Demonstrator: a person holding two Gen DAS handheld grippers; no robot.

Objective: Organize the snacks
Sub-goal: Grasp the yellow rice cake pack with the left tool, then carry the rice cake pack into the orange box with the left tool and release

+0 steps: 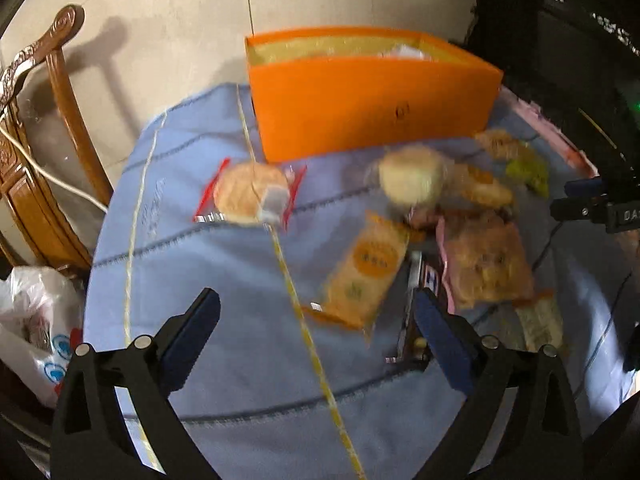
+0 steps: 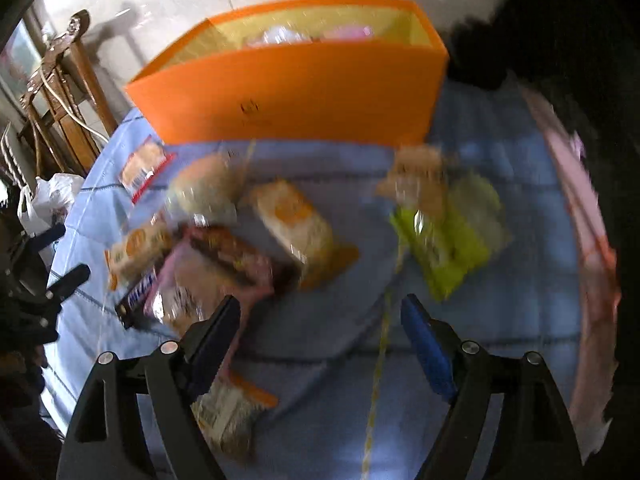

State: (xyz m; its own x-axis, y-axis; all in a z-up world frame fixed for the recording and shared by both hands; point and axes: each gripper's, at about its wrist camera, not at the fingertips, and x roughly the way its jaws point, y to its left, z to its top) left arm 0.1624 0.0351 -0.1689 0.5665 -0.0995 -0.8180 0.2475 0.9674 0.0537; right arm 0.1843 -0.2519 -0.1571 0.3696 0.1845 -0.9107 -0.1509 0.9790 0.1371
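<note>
An orange box [image 1: 368, 104] [image 2: 304, 92] stands at the back of the blue cloth, with a few wrapped items inside. Several wrapped snacks lie in front of it. A round bun in a red-edged wrapper [image 1: 250, 194] lies to the left, an orange cracker pack [image 1: 366, 272] in the middle, and a green pack [image 2: 452, 236] to the right. My left gripper [image 1: 316, 300] hangs open above the cloth, just short of the orange cracker pack. My right gripper [image 2: 320, 308] is open over bare cloth between a pink-wrapped pack [image 2: 212, 276] and the green pack. Neither holds anything.
A carved wooden chair [image 1: 48, 152] with a white cable stands left of the table. A white plastic bag [image 1: 36, 320] lies below it. Dark equipment [image 1: 568, 28] fills the right back corner. The blue cloth [image 1: 224, 360] is bare near the front.
</note>
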